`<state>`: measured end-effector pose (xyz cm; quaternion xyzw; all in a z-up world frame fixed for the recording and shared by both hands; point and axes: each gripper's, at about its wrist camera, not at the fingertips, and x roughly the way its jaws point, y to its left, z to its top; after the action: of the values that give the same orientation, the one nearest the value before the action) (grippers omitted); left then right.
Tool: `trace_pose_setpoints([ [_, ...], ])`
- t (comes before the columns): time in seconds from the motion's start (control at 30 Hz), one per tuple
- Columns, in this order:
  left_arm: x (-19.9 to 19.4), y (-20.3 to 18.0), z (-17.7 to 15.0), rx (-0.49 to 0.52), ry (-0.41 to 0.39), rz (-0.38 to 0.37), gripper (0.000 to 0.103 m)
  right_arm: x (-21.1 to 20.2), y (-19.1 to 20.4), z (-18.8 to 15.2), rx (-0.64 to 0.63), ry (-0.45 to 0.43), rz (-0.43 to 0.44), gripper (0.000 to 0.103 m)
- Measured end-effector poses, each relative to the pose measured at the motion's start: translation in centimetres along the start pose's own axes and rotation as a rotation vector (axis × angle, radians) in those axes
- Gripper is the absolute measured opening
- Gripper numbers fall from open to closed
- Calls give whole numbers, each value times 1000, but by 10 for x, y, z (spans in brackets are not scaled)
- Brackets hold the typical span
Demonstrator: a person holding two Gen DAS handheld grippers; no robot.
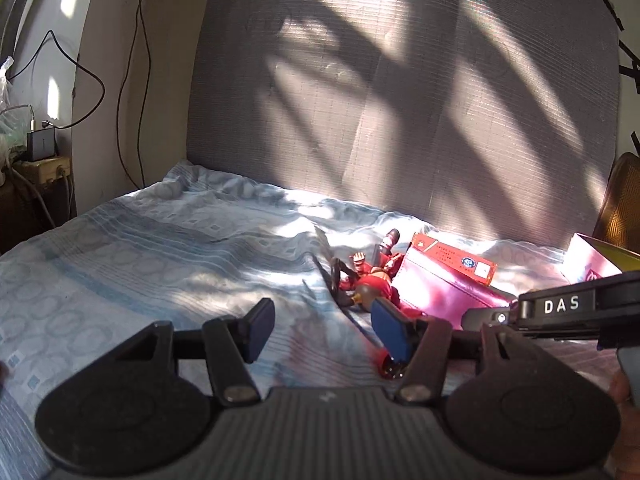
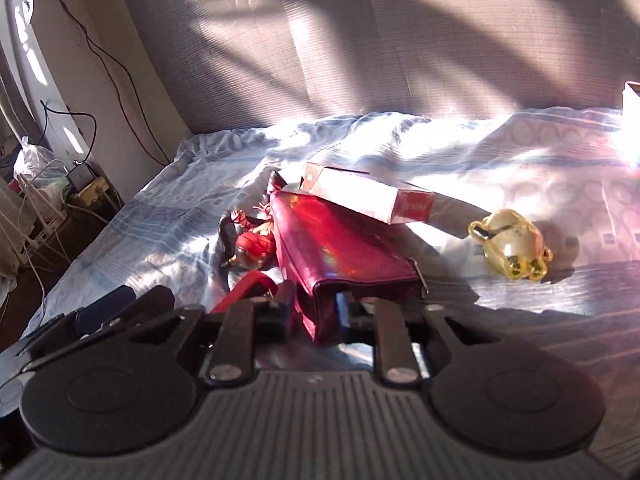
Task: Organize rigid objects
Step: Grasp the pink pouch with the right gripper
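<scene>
Right gripper (image 2: 312,312) closed on the near end of the shiny magenta pouch (image 2: 340,244), on the bedsheet (image 2: 160,216).

The pouch lay amid a cluster: a red box (image 2: 368,196) leaned across its far edge, a red toy figure (image 2: 254,242) touched its left side, and a gold figurine (image 2: 510,248) sat apart. Gripping the free end probably avoided these neighbours. The left gripper (image 1: 322,332) hovered partly open, empty, beside the figure.

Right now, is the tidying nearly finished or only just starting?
Only just starting, it seems. Nothing looks sorted yet: the red toy figure, the shiny pink pouch and the red box lie jumbled together on the bedsheet, with the gold piggy bank beside them. In hand: the right claw is closed on the pouch's near end. The left claw is open, empty.
</scene>
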<state>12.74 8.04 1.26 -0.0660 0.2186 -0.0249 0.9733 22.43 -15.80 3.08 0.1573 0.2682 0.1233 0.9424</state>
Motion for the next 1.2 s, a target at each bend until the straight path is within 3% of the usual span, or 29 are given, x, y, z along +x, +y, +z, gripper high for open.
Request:
trace_pose_setpoints([
  [0.2, -4, -4, -2, 29, -8, -79, 56, -77, -17, -41, -152, -18, -23, 10],
  [0.27, -8, -12, -4, 50, 25, -196, 56, -113, -31, -63, -178, -14, -34, 7],
  [0.37, -18, -37, -10, 49, 112, -444, 56, -172, -57, -98, -189, -35, -59, 6],
  [0.43, -27, -63, -16, 87, 137, -573, 57, -209, -75, -117, -167, -69, -130, 8],
  [0.47, -30, -74, -18, 109, 145, -616, 62, -228, -85, -125, -144, -108, -205, 9],
  [0.5, -33, -90, -21, 145, 148, -657, 73, -241, -94, -130, -109, -147, -279, 12],
  [0.57, -39, -109, -24, 210, 101, -638, 92, -263, -109, -134, -43, -197, -335, 17],
  [0.6, -41, -113, -24, 230, 69, -603, 93, -269, -112, -134, -27, -217, -334, 20],
  [0.7, -33, -105, -10, 168, 71, -548, 94, -266, -103, -131, -54, -242, -308, 35],
  [0.8, -14, -84, 8, 122, 92, -521, 97, -237, -83, -124, -105, -210, -214, 35],
  [0.87, 4, -75, 13, 133, 151, -522, 97, -212, -69, -117, -132, -176, -153, 36],
  [0.97, 24, -70, 11, 119, 235, -585, 97, -170, -46, -105, -183, -134, -101, 36],
  [1.07, 25, -79, 5, 170, 242, -641, 97, -135, -34, -90, -196, -102, -64, 36],
  [1.2, 18, -97, -4, 233, 262, -696, 86, -105, -32, -72, -205, -78, -76, 35],
])
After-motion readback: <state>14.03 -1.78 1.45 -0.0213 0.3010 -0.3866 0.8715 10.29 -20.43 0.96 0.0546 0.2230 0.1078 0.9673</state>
